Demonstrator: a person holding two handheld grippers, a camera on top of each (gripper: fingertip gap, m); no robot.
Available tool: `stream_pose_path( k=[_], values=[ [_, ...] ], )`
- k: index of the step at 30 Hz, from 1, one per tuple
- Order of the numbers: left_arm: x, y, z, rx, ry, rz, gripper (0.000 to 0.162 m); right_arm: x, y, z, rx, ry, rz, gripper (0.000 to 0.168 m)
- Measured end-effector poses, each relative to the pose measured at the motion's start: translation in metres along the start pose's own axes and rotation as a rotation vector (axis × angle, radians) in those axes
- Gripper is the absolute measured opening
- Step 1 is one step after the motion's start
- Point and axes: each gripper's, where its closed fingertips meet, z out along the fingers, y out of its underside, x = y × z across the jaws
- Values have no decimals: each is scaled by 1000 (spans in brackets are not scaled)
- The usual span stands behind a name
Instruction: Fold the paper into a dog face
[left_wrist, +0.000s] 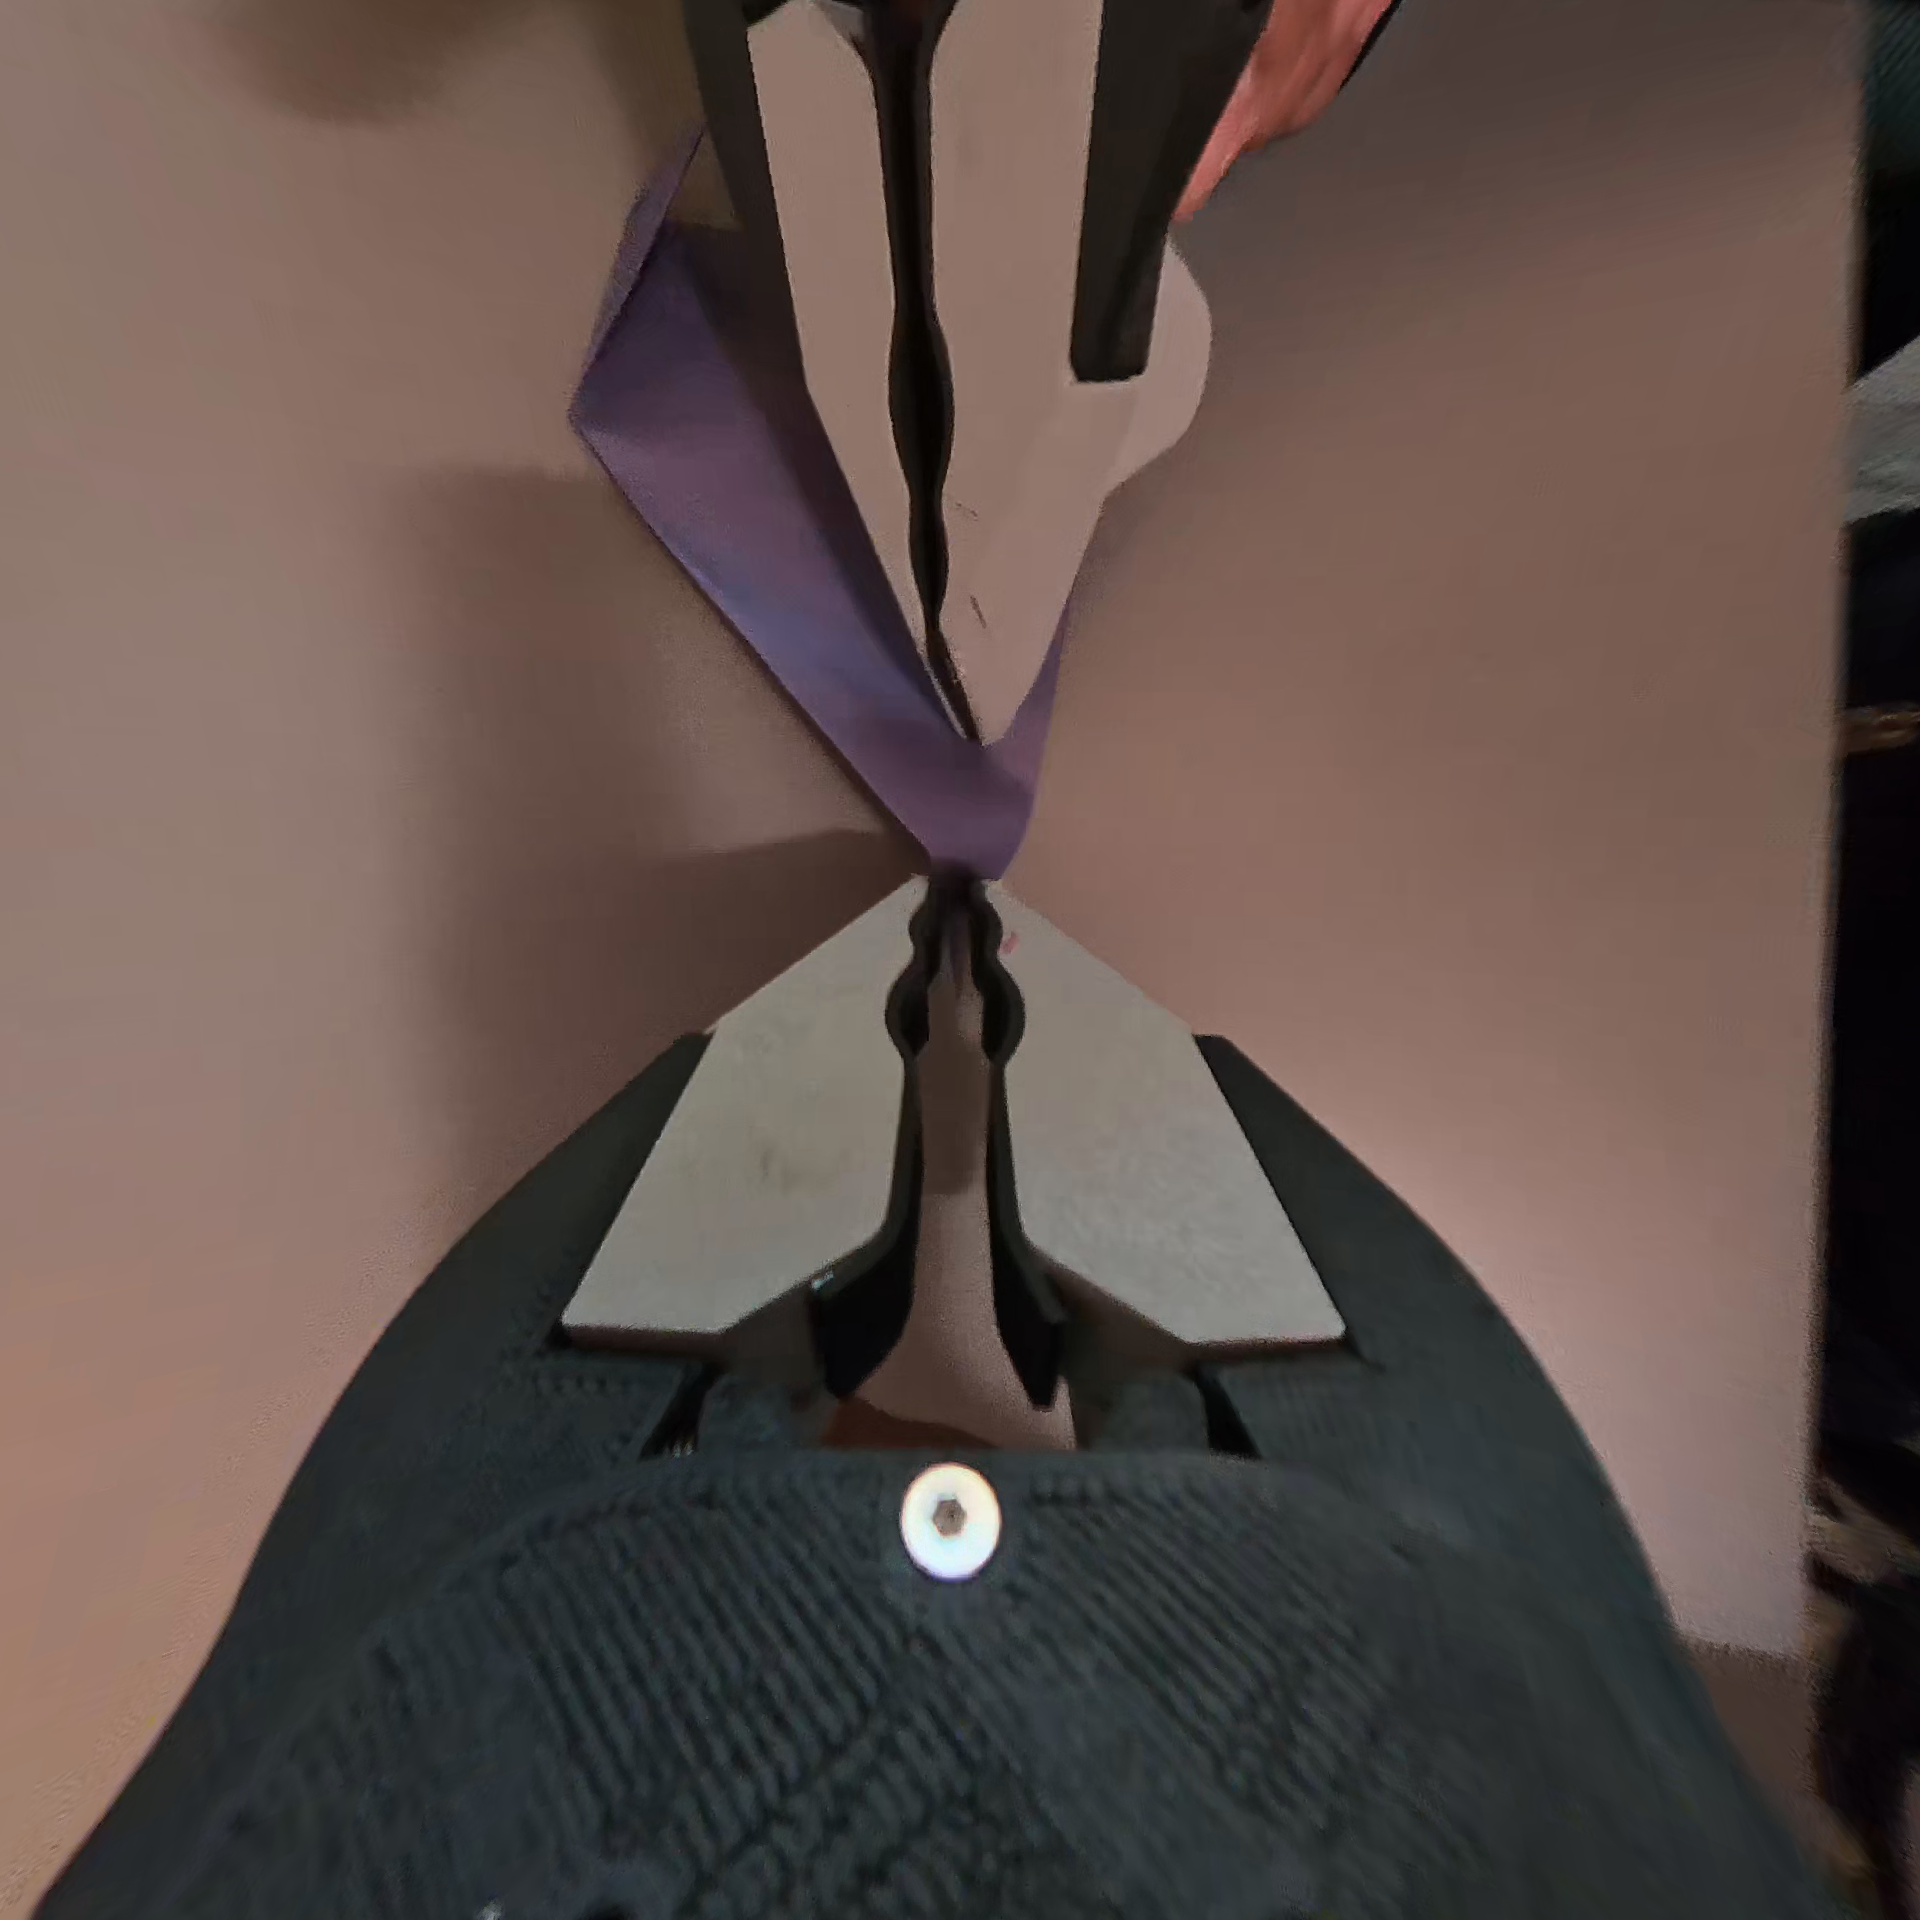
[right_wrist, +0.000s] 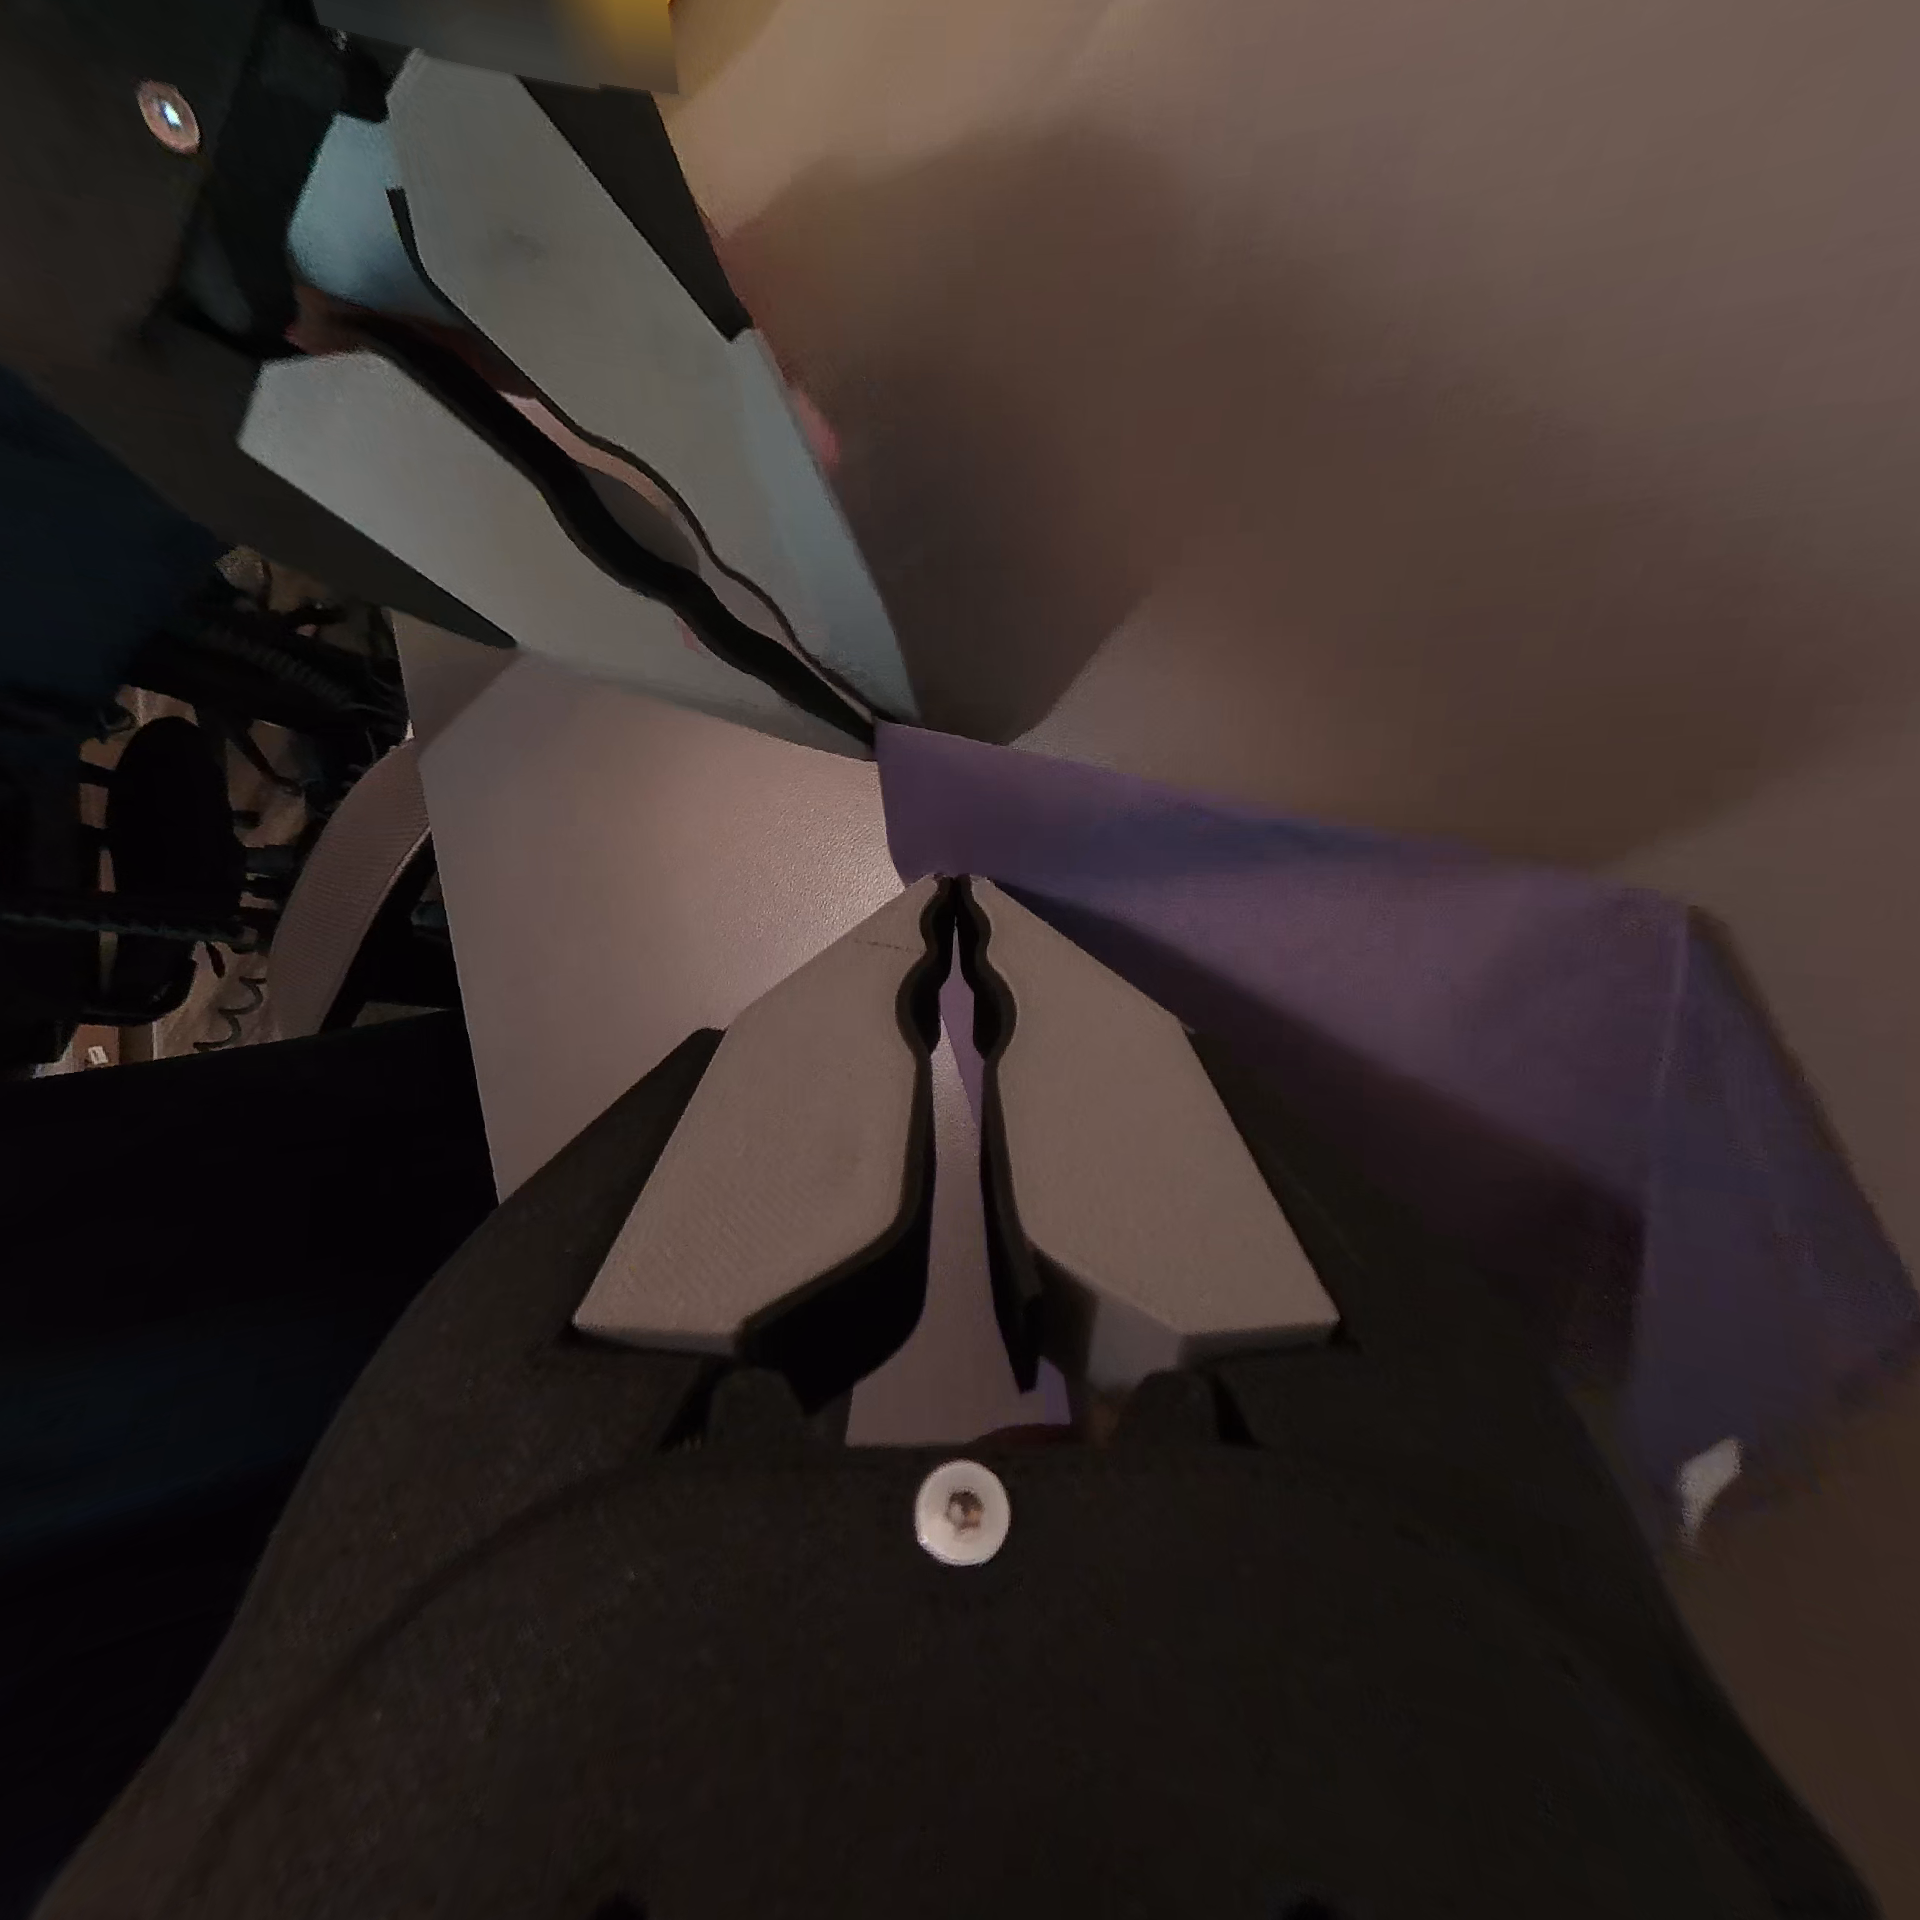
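Note:
A purple sheet of paper (left_wrist: 727, 520), partly folded, is held above the pale table. My left gripper (left_wrist: 958, 878) is shut on one corner of it. My right gripper (left_wrist: 971, 727) reaches in from the top of the left wrist view and is shut on the same corner region, tips almost meeting the left tips. In the right wrist view the right gripper (right_wrist: 956, 883) pinches the paper's (right_wrist: 1351, 987) edge, and the left gripper (right_wrist: 873, 727) comes in from the upper left, shut on the paper's corner. The paper spreads out to the right with a fold line.
The pale table top (left_wrist: 312, 727) fills most of both views. Its edge (right_wrist: 457, 935) runs at the left in the right wrist view, with a chair base and cables (right_wrist: 208, 727) on the floor beyond. A hand (left_wrist: 1278, 114) shows behind the right gripper. Both grippers' tips are close together, under 4 cm apart.

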Motion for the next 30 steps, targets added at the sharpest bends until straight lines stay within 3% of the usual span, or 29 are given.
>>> stream_pose_path(
  k=[1, 6, 12, 22, 30],
  values=[
    [1, -1, -2, 11, 27, -37, 1, 0, 0, 0, 1, 0, 0, 0],
    [1, 4, -2, -24, 75, -165, 0, -1, -1, 1, 2, -1, 0, 0],
    [12, 3, -7, -26, 289, -475, 0, -4, 0, 3, -3, -10, -1, 0],
    [21, 12, -9, -76, 304, -488, 6, -5, -1, 4, 0, -18, 16, 0],
    [19, 3, -12, -9, 289, -528, 0, -4, -1, 4, 5, -19, 29, 0]
  ],
)
